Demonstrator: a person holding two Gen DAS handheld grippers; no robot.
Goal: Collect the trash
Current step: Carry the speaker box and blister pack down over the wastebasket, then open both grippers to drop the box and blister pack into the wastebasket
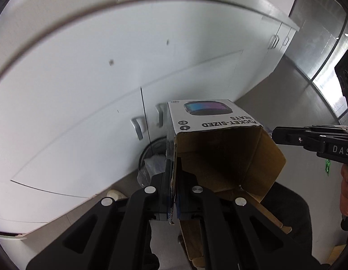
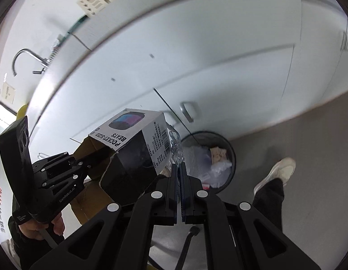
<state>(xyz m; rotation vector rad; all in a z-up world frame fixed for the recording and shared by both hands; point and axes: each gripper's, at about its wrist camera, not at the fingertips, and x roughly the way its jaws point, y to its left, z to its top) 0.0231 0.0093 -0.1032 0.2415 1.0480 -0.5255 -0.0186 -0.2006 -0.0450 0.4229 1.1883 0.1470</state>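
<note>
My left gripper (image 1: 173, 175) is shut on the side wall of an open cardboard speaker box (image 1: 219, 135) printed "POCKET-SIZED BEATS", held in the air with its open end toward the camera. The box also shows in the right wrist view (image 2: 133, 148), with the left gripper (image 2: 84, 164) at its open end. My right gripper (image 2: 179, 168) is shut on a piece of clear plastic wrap (image 2: 175, 144), right beside the box. A black mesh trash bin (image 2: 228, 144), part full of plastic and paper, stands on the floor just beyond; its rim shows behind the box in the left view (image 1: 149, 148).
White cabinet doors (image 1: 106, 101) with metal handles (image 1: 138, 127) run close behind the bin. A counter with a faucet (image 2: 25, 60) is at upper left. The person's shoe (image 2: 277, 173) and dark trouser leg stand on the grey floor (image 2: 309, 135) right of the bin.
</note>
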